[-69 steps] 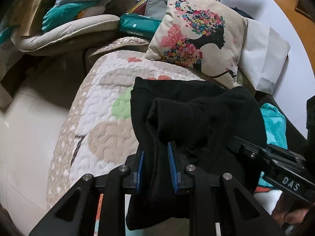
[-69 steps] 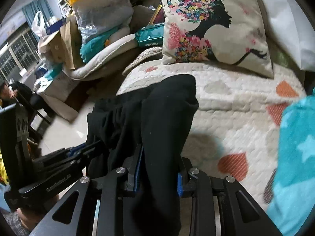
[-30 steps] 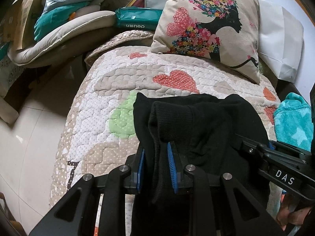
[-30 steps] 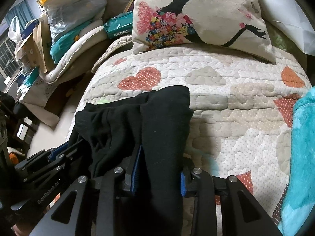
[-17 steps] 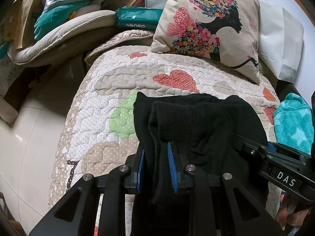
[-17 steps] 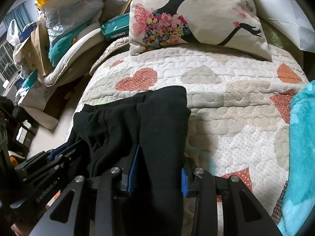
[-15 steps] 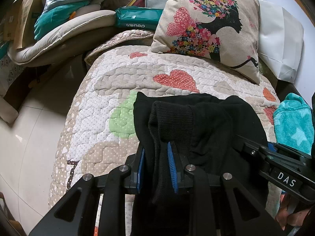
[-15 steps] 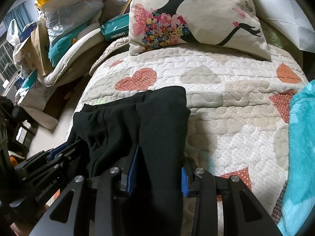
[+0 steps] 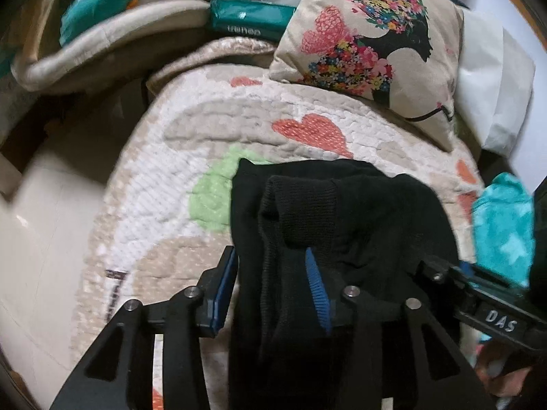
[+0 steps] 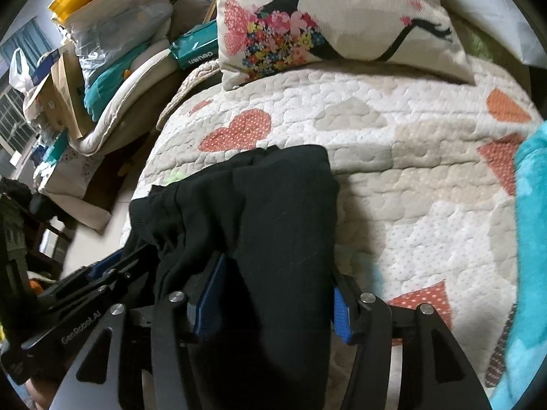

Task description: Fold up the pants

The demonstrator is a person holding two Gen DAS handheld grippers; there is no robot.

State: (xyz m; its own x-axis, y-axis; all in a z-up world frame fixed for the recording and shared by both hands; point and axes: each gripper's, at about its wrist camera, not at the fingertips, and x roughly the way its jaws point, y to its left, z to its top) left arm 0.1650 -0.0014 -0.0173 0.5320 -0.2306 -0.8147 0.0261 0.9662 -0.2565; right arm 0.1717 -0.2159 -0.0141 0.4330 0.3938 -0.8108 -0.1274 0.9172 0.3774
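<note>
As I checked the left wrist view, the left gripper (image 9: 270, 283) was opening, the black pants (image 9: 342, 225) running between its pads and away across the quilt (image 9: 154, 184).

Through the right wrist view, the right gripper (image 10: 273, 302) was opening likewise, straddling the pants' right edge.

We see soft, even indoor light in both wrist views, bright on the quilt (image 9: 177, 157) and the white bag (image 9: 492, 102), where detail washes out. The black pants (image 10: 273, 212) swallow the light, so their folds barely read, and they cast a soft shadow on the quilt to their right. The left view is smeared with motion blur, worst toward the floor (image 9: 44, 225). Fisheye bending curves both pictures, and the corners go black.
</note>
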